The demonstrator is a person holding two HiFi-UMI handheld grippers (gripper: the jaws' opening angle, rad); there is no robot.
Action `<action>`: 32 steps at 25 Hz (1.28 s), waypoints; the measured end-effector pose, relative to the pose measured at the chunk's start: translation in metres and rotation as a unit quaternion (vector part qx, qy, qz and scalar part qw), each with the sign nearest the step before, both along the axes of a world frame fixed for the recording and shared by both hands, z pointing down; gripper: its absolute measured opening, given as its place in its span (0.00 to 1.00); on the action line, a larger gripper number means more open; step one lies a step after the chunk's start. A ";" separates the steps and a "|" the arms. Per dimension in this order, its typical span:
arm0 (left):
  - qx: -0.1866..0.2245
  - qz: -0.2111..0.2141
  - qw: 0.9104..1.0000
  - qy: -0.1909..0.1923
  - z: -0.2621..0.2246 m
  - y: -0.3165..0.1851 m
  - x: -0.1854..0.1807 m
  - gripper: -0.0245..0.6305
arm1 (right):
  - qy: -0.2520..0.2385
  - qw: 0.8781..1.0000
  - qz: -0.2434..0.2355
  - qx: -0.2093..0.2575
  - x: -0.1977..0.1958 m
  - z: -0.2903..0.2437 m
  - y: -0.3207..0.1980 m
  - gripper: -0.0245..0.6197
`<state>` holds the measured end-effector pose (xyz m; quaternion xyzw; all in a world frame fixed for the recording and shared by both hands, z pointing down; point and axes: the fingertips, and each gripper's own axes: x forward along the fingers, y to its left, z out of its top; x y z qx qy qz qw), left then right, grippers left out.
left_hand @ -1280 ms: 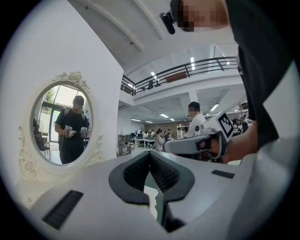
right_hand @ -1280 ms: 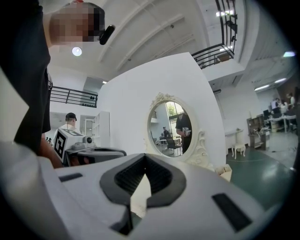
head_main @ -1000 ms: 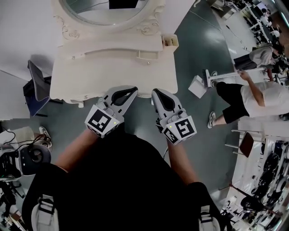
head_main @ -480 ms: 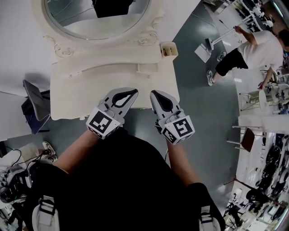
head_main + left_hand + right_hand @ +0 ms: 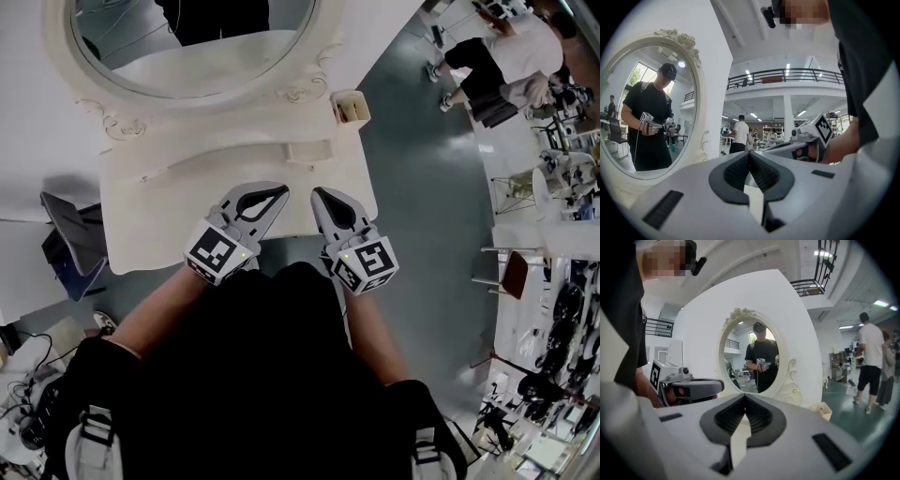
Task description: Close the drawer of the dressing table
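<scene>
Two tongs, the left tongs (image 5: 277,191) and right tongs (image 5: 321,195), are held side by side in the head view. Their tips are set at the front edge of the desk (image 5: 141,225), presumably to push the drawer, which is hidden beneath it. In the left gripper view the jaws are seen clenched and empty, facing the mirror (image 5: 647,117). The right gripper view shows the same.

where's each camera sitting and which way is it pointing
Head view: on the person's head, steeply down at the dressing table; forearms, left claw, right claw show.
Left gripper view: on the left claw, along its shut jaws toward the mirror; right claw shows.
Right gripper view: on the right claw, facing the mirror; left claw shows.
Shared: both gripper views catch the mirror and the other claw.
</scene>
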<state>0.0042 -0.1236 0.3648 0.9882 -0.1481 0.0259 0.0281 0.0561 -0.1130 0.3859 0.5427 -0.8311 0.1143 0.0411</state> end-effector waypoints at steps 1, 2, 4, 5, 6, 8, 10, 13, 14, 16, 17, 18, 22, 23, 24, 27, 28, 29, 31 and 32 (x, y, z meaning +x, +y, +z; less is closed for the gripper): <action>-0.002 0.002 1.000 -0.001 0.002 -0.003 0.000 0.03 | -0.002 1.000 0.005 -0.007 0.001 0.005 -0.003 0.04; -0.005 0.004 1.000 -0.002 0.005 -0.005 0.001 0.03 | -0.002 1.000 0.009 -0.013 0.003 0.011 -0.005 0.04; -0.012 0.009 1.000 -0.006 0.013 -0.010 0.004 0.03 | 0.000 1.000 0.018 -0.025 0.009 0.021 -0.010 0.04; -0.014 0.010 1.000 -0.008 0.017 -0.013 0.005 0.03 | 0.001 0.999 0.021 -0.030 0.012 0.026 -0.013 0.04; -0.016 0.010 1.000 -0.010 0.021 -0.016 0.006 0.03 | 0.002 0.999 0.024 -0.035 0.015 0.030 -0.017 0.04; -0.018 0.008 1.000 -0.010 0.026 -0.023 0.009 0.03 | 0.003 0.999 0.028 -0.045 0.022 0.040 -0.025 0.04; -0.018 0.006 1.000 -0.009 0.030 -0.029 0.014 0.03 | 0.003 0.998 0.028 -0.057 0.029 0.051 -0.033 0.04; -0.017 0.011 1.000 -0.012 0.035 -0.038 0.025 0.03 | 0.004 0.996 0.023 -0.082 0.042 0.072 -0.044 0.04; -0.016 0.014 1.000 -0.012 0.035 -0.041 0.029 0.03 | 0.003 0.996 0.021 -0.089 0.046 0.077 -0.048 0.04; -0.014 0.020 1.000 -0.013 0.035 -0.048 0.035 0.03 | 0.004 0.995 0.018 -0.100 0.052 0.085 -0.058 0.04; -0.014 0.021 1.000 -0.014 0.036 -0.051 0.038 0.03 | 0.004 0.994 0.019 -0.105 0.056 0.090 -0.062 0.04; -0.015 0.022 1.000 -0.015 0.038 -0.055 0.040 0.03 | 0.004 0.994 0.020 -0.111 0.060 0.094 -0.066 0.04; -0.019 0.017 0.999 -0.022 0.050 -0.067 0.052 0.03 | 0.008 0.989 0.027 -0.143 0.074 0.119 -0.079 0.04; -0.021 0.016 0.999 -0.023 0.054 -0.071 0.054 0.03 | 0.011 0.988 0.029 -0.153 0.077 0.128 -0.082 0.04; -0.023 0.016 0.999 -0.024 0.058 -0.075 0.057 0.03 | 0.013 0.986 0.033 -0.163 0.081 0.136 -0.085 0.04; -0.025 0.016 0.999 -0.029 0.069 -0.085 0.067 0.03 | 0.018 0.981 0.043 -0.189 0.091 0.158 -0.092 0.05; -0.025 0.016 0.999 -0.031 0.072 -0.087 0.070 0.03 | 0.018 0.979 0.045 -0.197 0.094 0.165 -0.093 0.05; -0.026 0.016 0.999 -0.032 0.075 -0.089 0.073 0.03 | 0.017 0.977 0.046 -0.206 0.096 0.172 -0.093 0.05; -0.028 0.014 0.999 -0.032 0.080 -0.094 0.077 0.03 | 0.018 0.973 0.046 -0.224 0.098 0.187 -0.094 0.05; -0.030 0.013 0.999 -0.032 0.082 -0.097 0.079 0.03 | 0.019 0.971 0.045 -0.233 0.098 0.195 -0.094 0.06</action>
